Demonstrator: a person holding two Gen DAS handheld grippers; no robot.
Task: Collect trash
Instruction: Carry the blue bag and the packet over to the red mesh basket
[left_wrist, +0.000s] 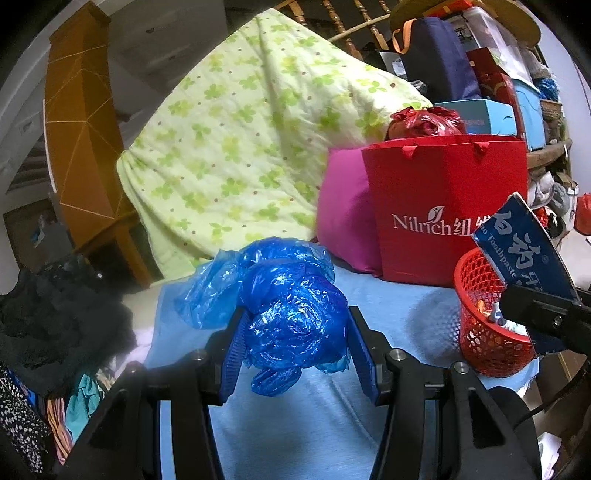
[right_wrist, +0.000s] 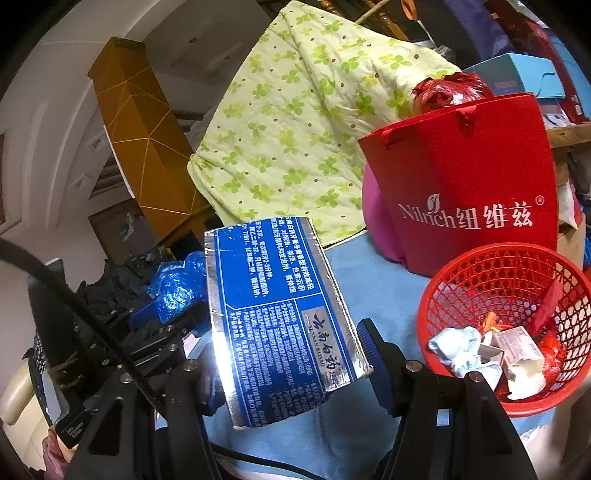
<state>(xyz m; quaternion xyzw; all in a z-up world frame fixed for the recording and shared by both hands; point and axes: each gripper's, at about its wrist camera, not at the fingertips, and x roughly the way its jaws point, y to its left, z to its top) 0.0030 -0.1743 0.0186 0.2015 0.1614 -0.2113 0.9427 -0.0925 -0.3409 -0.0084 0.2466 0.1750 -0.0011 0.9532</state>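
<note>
1. Trash item one: crumpled blue plastic bag. It sits between the ribbed blue pads of the left gripper, which press it from both sides, so the gripper is clamped on the bag. Loose folds of the bag spill out to the left and forward, above the light blue cloth that covers the surface.
2. Trash item two: flattened blue toothpaste box, silver-edged and printed with white text. It stands tilted between the pads of the right gripper. The left pad is hidden behind the box; the right pad lies against its lower right edge. The gripper is grasping the box.
3. Collection point: red mesh basket. It stands upright on the light blue cloth, to the right of the right gripper. It already holds crumpled pale paper, a small white carton and red scraps.
4. In the left wrist view, the toothpaste box appears at the right edge, above the rim of the red mesh basket.
5. Surroundings:
   - A red paper gift bag stands just behind the basket, with a red plastic bag behind its top edge.
   - A magenta cushion leans against the gift bag's left side.
   - A green floral quilt is heaped behind the cushion.
   - Dark clothing lies at the far left.
</note>
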